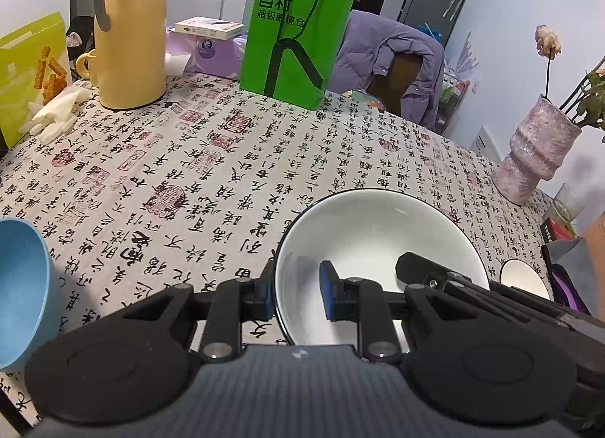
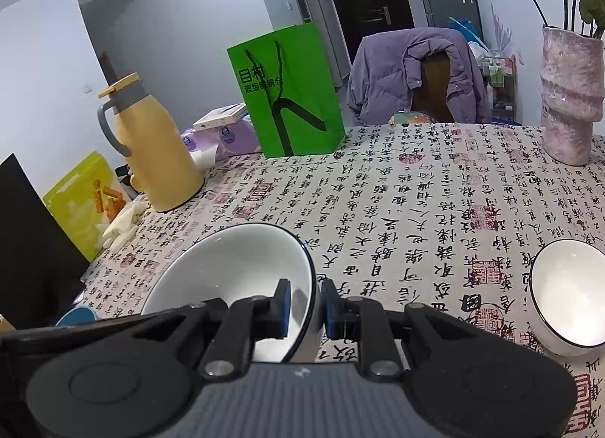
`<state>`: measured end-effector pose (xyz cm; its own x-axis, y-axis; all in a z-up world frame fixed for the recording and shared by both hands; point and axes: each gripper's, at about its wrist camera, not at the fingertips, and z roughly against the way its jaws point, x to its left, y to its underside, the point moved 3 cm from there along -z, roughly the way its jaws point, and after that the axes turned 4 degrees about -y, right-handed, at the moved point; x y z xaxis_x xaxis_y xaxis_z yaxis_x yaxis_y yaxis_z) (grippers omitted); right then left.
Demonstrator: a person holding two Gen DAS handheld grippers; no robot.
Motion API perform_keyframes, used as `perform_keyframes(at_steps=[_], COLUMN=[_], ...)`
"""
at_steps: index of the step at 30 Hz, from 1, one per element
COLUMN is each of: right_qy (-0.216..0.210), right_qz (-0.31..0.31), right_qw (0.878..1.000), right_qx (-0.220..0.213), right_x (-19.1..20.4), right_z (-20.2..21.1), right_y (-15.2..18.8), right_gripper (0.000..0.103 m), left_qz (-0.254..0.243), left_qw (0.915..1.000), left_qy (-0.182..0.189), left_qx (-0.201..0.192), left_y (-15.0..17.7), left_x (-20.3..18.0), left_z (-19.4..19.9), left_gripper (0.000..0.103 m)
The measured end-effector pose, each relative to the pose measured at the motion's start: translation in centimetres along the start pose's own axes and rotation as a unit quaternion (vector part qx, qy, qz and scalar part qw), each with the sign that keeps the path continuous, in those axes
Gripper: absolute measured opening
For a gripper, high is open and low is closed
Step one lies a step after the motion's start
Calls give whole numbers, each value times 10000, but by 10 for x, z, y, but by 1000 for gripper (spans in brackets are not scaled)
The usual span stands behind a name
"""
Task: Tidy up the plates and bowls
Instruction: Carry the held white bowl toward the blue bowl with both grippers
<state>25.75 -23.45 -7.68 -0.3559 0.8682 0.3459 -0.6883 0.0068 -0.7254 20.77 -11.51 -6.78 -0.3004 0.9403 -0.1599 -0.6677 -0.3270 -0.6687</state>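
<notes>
A large white bowl with a dark rim [image 1: 378, 234] is held between both grippers and looks slightly raised over the tablecloth. My left gripper [image 1: 297, 294] is shut on its left rim, one blue pad inside and one outside. My right gripper [image 2: 306, 305] is shut on the same bowl's [image 2: 234, 264] right rim; one of its fingers [image 1: 427, 268] shows inside the bowl in the left wrist view. A small white bowl [image 2: 567, 294] [image 1: 525, 279] stands on the cloth to the right. A blue bowl [image 1: 19, 287] [image 2: 75, 315] sits at the left.
The calligraphy tablecloth [image 1: 189, 173] covers the table. At the back stand a yellow thermos [image 1: 128, 33], a green paper bag [image 1: 295, 33], a snack box [image 1: 30, 71] and boxes. A pink vase [image 1: 537, 150] is at the right edge. A chair with a purple jacket [image 2: 412, 75] is behind.
</notes>
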Motion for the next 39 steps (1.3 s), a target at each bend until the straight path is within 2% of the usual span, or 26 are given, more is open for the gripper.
perform_keyframes(at_steps=[39], right_qy=[-18], right_qz=[175], right_qw=[9996], right_qx=[-224], right_x=[52], right_z=[29], right_y=[14], right_gripper=[19], left_qz=[129], left_qw=[9994], left_qy=[89], left_qx=[-307], left_y=[8], left_x=[41], left_z=[43], left_gripper=[22])
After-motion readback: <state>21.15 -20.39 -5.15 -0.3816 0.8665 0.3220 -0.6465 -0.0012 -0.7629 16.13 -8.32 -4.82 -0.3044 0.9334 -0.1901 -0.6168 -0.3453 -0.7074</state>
